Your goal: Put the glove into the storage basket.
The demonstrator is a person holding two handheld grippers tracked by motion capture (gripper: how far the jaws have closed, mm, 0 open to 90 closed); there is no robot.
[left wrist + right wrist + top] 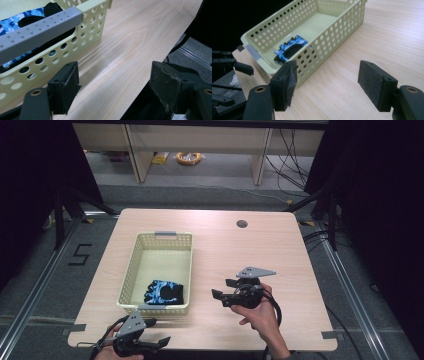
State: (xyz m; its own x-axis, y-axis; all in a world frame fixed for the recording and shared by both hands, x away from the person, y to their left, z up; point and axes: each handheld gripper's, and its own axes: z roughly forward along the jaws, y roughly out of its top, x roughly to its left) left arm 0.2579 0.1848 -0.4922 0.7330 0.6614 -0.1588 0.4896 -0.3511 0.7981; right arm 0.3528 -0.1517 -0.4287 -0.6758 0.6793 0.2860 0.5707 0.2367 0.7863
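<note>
In the lower half of the high view, my two grippers sat on either side of the basket's (131,270) near end. My left gripper (155,332) hung low at the bottom edge of the frame, just below the basket's near wall, jaws spread and holding nothing. My right gripper (222,288) hovered at centre right over bare table (280,260), also spread and empty, its jaws turned toward the basket. The glove (164,292) lay inside the basket at its near end, a dark crumpled shape with a blue and white camouflage patch. I judged both tools were empty because the glove was already where it belonged, resting on the basket floor.

In the left gripper view, the basket's grey handle bar (37,32) crossed the upper left of the frame, with the glove (15,22) showing above it and again through the round holes in the pale yellow wall. My own jaws stood wide apart at the bottom, with wood grain between them.

In the right gripper view, the basket (332,37) ran from the left centre to the top right, and the glove (290,46) sat near its lower left end, blue pattern on top, black fingers curling at the edge. My jaws were spread wide over the table, gripping nothing. My left gripper showed as dark bars at the left edge.
</note>
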